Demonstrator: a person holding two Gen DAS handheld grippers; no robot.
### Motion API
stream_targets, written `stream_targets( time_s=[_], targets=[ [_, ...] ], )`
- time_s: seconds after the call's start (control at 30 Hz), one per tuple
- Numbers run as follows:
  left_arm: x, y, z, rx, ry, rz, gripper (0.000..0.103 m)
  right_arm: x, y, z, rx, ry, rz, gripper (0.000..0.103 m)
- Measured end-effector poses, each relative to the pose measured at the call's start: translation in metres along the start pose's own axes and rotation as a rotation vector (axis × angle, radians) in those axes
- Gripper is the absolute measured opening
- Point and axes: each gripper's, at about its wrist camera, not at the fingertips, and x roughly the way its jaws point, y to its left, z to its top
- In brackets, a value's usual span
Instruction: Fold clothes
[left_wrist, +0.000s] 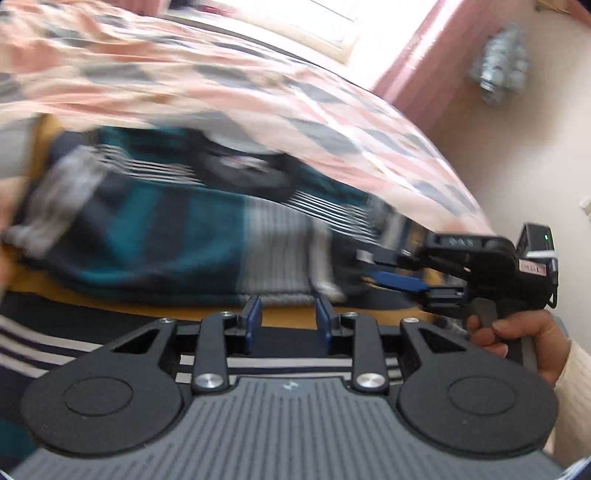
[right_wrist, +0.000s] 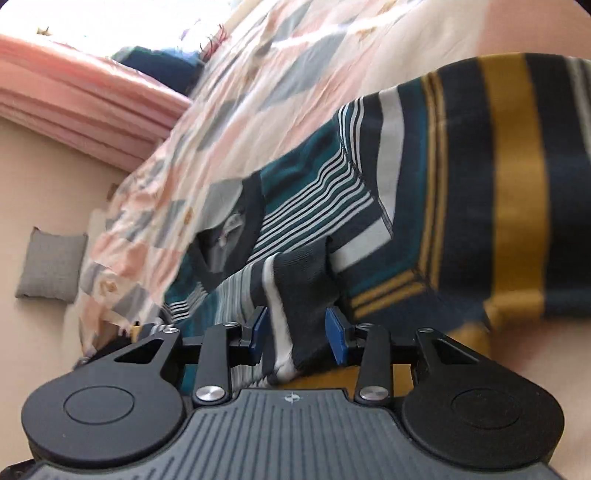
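Only the left wrist view showed the right gripper (left_wrist: 373, 266) from outside, with a hand (left_wrist: 517, 339) in a cream sleeve (left_wrist: 576, 384) wrapped round its grey handle; that view was smeared by motion blur. Only the right wrist view showed the mustard bands of the striped sweater (right_wrist: 406, 229) sharply, together with a grey cushion (right_wrist: 51, 266) lying on the floor beyond the sweater.

The sweater, knitted in navy, teal, white and mustard stripes, lay spread on a bed under a patchwork quilt (right_wrist: 258, 92) of pink, grey and white squares. Pink curtains (left_wrist: 410, 62) hung beyond the sweater beside a bright window (left_wrist: 325, 18), and a pack of plastic bottles (left_wrist: 498, 66) stood against the cream wall past the curtains.

The left gripper (left_wrist: 287, 317) sat low at the near hem of the sweater, its blue-padded jaws parted with nothing plainly between them; whether the pads touched the cloth could not be told. In its own view the right gripper (right_wrist: 298, 332) had a navy-and-white sleeve cuff (right_wrist: 295, 295) of the sweater bunched up between its jaws. The pads stood apart on either side of the cuff, and whether they pressed on it could not be told.
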Motion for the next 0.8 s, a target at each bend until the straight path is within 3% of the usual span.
stream_targets(
  time_s=[0.1, 0.27, 0.33, 0.4, 0.5, 0.6, 0.63, 0.7, 0.8],
  targets=[
    [-0.006, 0.029, 0.01, -0.055, -0.018, 0.061, 0.026, 0.015, 0.007, 0.007, -0.119, 0.011, -0.076, 0.044],
    [-0.009, 0.057, 0.015, -0.077, -0.027, 0.109, 0.026, 0.037, 0.009, 0.009, -0.208, 0.085, -0.026, 0.043],
    [-0.009, 0.067, 0.015, -0.088, -0.027, 0.123, 0.027, 0.041, 0.014, 0.012, -0.22, 0.1, 0.009, 0.005],
    [-0.011, 0.078, 0.018, -0.109, -0.035, 0.131, 0.027, 0.035, 0.024, 0.016, -0.233, 0.091, 0.03, 0.006],
    [-0.021, 0.097, 0.032, -0.118, -0.079, 0.152, 0.027, -0.005, 0.043, 0.02, -0.25, 0.003, 0.064, 0.005],
    [-0.032, 0.116, 0.051, -0.112, -0.125, 0.182, 0.026, -0.047, 0.036, 0.023, -0.202, -0.088, -0.066, 0.005],
    [-0.033, 0.123, 0.058, -0.112, -0.134, 0.194, 0.026, -0.055, 0.025, 0.026, -0.152, -0.088, -0.121, 0.005],
    [-0.032, 0.137, 0.071, -0.123, -0.147, 0.208, 0.026, -0.06, 0.004, 0.025, -0.061, -0.054, -0.151, 0.005],
    [-0.02, 0.155, 0.09, -0.152, -0.137, 0.196, 0.026, -0.061, 0.006, 0.016, -0.087, -0.017, -0.143, 0.005]
  ],
)
